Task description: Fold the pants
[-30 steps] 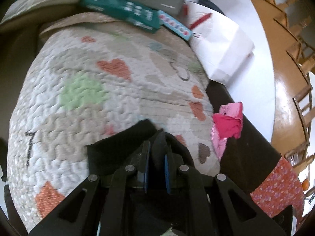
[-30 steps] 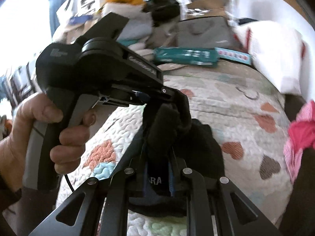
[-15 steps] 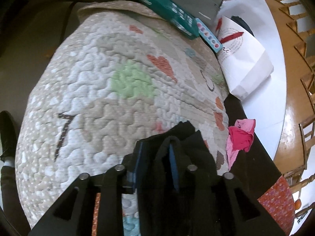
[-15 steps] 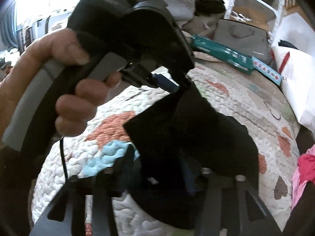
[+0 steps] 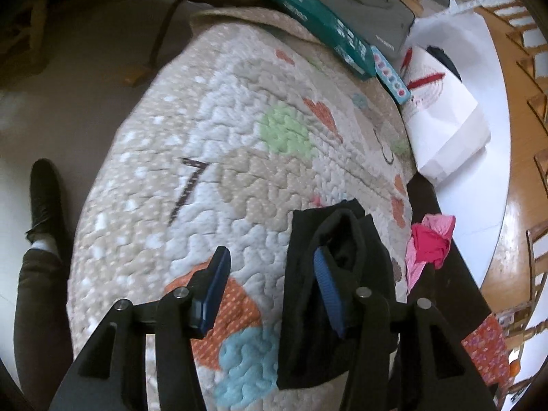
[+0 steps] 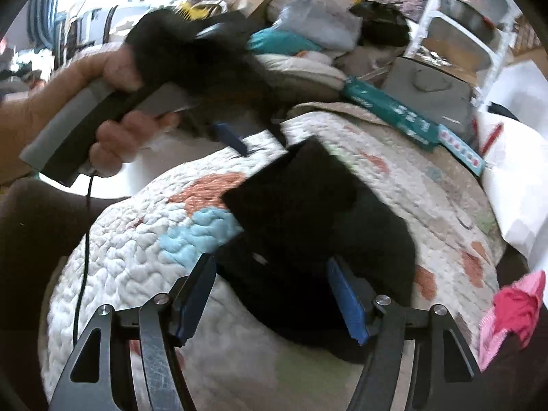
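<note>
Left gripper (image 5: 270, 281) lower (tilted downward)

Readable marks: one numeral.
A dark stitched "7" on the quilt (image 5: 191, 185); print on the teal box (image 5: 328, 30) too blurred to read.

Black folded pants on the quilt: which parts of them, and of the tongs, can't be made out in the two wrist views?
- Black folded pants, left wrist view: near end cut off behind the left tongs, whose jaws are opening; cloth drapes over the right pad.
- Right wrist view: pants' near edge hidden behind the opening right tongs; folds lost in flat black.
- Left tongs in the right wrist view: motion-blurred, fingertips unclear.
</note>
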`<state>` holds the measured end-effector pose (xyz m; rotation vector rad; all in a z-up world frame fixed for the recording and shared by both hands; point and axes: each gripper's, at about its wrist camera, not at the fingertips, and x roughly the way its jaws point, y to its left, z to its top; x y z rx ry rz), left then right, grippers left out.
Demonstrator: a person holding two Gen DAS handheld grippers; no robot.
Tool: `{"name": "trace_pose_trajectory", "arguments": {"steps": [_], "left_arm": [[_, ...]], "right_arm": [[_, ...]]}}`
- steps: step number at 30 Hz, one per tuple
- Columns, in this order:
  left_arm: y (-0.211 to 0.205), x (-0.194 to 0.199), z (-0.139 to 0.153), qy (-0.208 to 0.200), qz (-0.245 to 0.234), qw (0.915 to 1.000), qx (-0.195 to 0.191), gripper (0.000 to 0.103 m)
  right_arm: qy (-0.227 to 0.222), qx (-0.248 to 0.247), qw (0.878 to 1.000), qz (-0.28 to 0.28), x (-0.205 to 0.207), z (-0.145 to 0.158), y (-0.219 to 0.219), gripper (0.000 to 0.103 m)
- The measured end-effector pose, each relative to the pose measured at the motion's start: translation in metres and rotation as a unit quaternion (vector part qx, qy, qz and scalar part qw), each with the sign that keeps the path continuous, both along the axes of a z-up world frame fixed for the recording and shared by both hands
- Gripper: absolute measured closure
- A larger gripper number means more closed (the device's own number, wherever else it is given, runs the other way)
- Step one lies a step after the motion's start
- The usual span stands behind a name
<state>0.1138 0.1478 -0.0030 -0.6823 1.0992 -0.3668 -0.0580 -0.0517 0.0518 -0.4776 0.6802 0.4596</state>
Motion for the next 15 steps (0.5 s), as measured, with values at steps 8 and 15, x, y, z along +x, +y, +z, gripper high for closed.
{"name": "trace_pose_trajectory", "arguments": {"steps": [8,15], "left_arm": [[-0.062,-0.007,0.044,-0.058,-0.037,0.9969,0.039,0.051],[-0.079,0.012,0.002,0.014,-0.004,0.9943,0.106,0.051]], "right_arm": [[0.028,0.093,0.983,-0.154,0.053,0.025,-0.093,0.030],[0.095,0.098,0.966,-0.219,0.086,-0.013,-0.113,0.030]]}}
